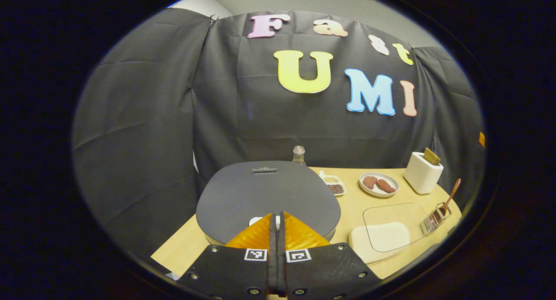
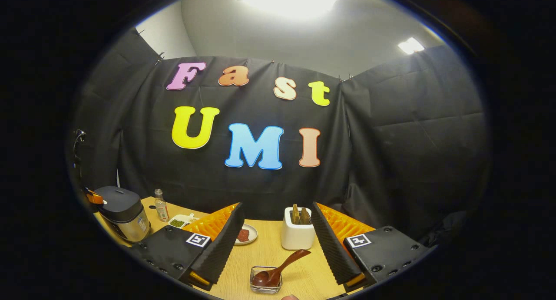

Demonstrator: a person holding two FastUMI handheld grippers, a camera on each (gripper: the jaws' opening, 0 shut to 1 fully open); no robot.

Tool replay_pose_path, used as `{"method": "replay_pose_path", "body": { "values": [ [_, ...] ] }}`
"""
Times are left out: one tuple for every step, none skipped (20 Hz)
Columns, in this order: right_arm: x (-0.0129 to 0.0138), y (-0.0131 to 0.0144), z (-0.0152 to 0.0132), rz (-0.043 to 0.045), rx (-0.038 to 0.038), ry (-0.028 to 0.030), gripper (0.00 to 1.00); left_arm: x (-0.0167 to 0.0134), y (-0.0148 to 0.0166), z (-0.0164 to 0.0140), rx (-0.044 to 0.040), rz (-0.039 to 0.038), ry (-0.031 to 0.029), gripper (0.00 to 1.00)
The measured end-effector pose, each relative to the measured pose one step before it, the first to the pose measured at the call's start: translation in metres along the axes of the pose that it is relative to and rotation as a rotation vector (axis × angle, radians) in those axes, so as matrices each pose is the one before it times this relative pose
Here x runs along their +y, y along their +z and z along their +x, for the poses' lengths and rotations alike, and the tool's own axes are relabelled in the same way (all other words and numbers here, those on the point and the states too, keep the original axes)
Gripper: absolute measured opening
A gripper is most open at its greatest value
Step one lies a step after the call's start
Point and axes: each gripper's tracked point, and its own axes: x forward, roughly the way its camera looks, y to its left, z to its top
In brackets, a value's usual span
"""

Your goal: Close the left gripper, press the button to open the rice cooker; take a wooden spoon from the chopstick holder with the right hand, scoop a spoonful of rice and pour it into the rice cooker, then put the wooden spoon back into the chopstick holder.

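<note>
Left gripper: fingers pressed together with no gap between them and nothing held, the tips at the front edge of the rice cooker's lid, right at a small white part on the near rim.
Rice cooker: lid down — a broad dark grey textured top with a small handle slot near its far edge; it stands at the left end of the table. In the right gripper view it is a dark-lidded pot with a shiny metal body, and an orange fingertip touches its near-left edge.
Right gripper: fingers spread wide apart, holding nothing, raised above the table with the spoon and the white holder showing between them.
Wooden spoon: bowl down in a small clear square dish, handle leaning up and to the right — just in front of the white holder. In the left gripper view it is at the far right edge of the table.
White holder: a boxy white container with brown pieces standing in it, near the back of the table.
Table: light wood.
Other things: a small bottle beside the cooker, a small white dish with green and dark bits, a round plate with reddish-brown pieces, and a clear lid resting over a white tray.
</note>
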Motion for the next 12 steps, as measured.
{"method": "replay_pose_path", "body": {
  "values": [
    [0.00013, -0.00043, -0.00010, 0.00000, 0.00164, -0.00232, 0.98, 0.00027, -0.00183, 0.00112, 0.00378, 0.00594, 0.00083, 0.01],
    [0.00006, 0.00017, -0.00051, 0.00060, 0.00159, -0.00207, 0.98, -0.00059, -0.00511, 0.00109, 0.01035, -0.00177, 0.00046, 0.01],
    [0.00047, 0.00004, -0.00077, 0.00073, 0.00148, -0.00090, 0.98, 0.00082, -0.00646, 0.00128, 0.01527, -0.00968, 0.00247, 0.01],
    [0.00065, -0.00073, 0.00016, 0.00155, 0.00011, -0.00067, 0.98, 0.00168, 0.00231, -0.00226, -0.02212, -0.01128, -0.00007, 0.02],
    [0.00095, -0.00007, -0.00035, 0.00036, 0.00057, 0.00190, 0.98, -0.00028, -0.00227, 0.00202, 0.00577, -0.00783, -0.00012, 0.02],
    [0.00198, -0.00034, -0.00062, -0.00238, 0.00102, 0.00184, 0.97, -0.00071, -0.00146, -0.00090, -0.00193, -0.00811, 0.00019, 0.02],
    [0.00180, 0.00001, -0.00023, -0.00452, 0.00024, 0.00235, 0.97, -0.00037, -0.00196, 0.00262, 0.00991, -0.00363, 0.00019, 0.02],
    [0.00086, -0.00052, -0.00032, -0.00363, 0.00022, 0.00195, 0.97, 0.00065, -0.00359, 0.00007, 0.02089, -0.00862, 0.00507, 0.02],
    [0.00126, 0.00005, -0.00114, -0.00109, -0.00043, 0.00257, 0.98, 0.00073, -0.00090, 0.00104, 0.00524, -0.01774, 0.00252, 0.03],
    [0.00159, -0.00078, -0.00052, 0.00225, -0.00131, 0.00215, 0.97, -0.00111, -0.00044, 0.00098, 0.01065, -0.00131, 0.00191, 0.03],
    [0.00162, -0.00011, -0.00066, 0.00338, 0.00180, 0.00337, 0.97, -0.00040, 0.00037, -0.00103, 0.00206, 0.00551, 0.00304, 0.02],
    [0.00112, -0.00141, -0.00029, 0.00095, 0.00410, 0.00269, 0.97, 0.00085, 0.00033, -0.00091, -0.00505, 0.01024, 0.00171, 0.02]
  ]
}}
